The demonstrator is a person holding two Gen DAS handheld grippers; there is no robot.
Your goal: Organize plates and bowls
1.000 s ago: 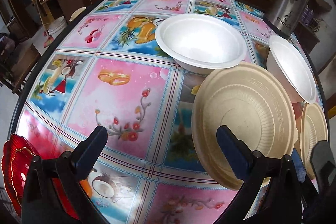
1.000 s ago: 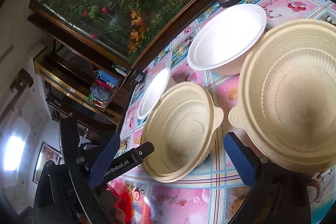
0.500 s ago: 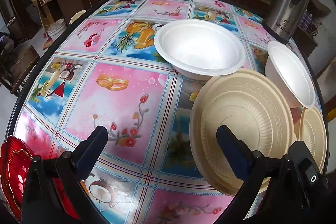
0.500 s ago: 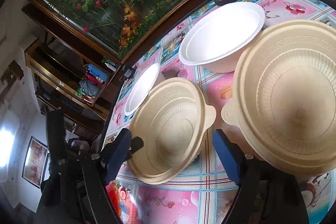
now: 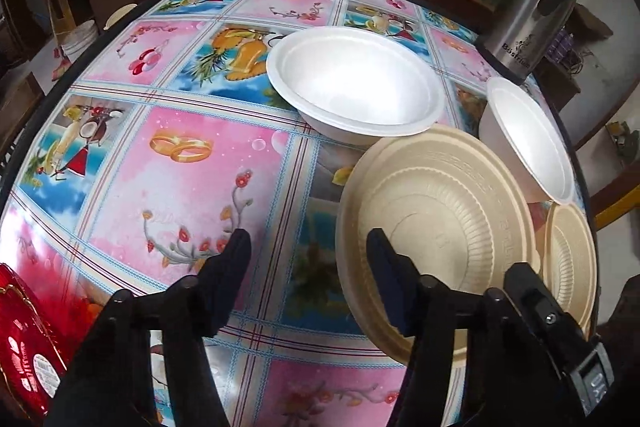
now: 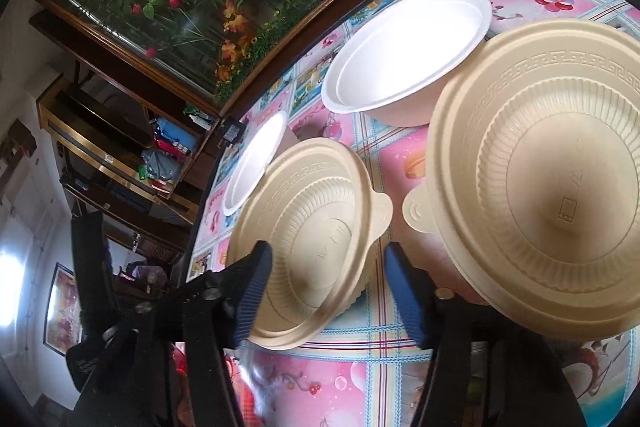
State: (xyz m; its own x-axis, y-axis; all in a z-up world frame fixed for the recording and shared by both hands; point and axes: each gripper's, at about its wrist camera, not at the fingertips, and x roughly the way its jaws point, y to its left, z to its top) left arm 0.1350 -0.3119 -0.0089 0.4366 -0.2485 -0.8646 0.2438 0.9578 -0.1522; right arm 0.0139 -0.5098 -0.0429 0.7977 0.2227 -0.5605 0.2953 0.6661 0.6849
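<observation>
Beige plates: large one [image 5: 440, 227] lying by left claw [image 5: 308, 251]; small one [image 6: 308, 239] between right claw [image 6: 328, 267] fingers.
Claws: both closing partway, gripping nothing.

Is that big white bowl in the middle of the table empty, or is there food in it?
Empty. The left wrist view looks straight into the big white bowl, which stands upright on the table, and shows only its bare white inside.

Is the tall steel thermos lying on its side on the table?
No, the tall steel thermos stands upright at the table's far edge.
</observation>
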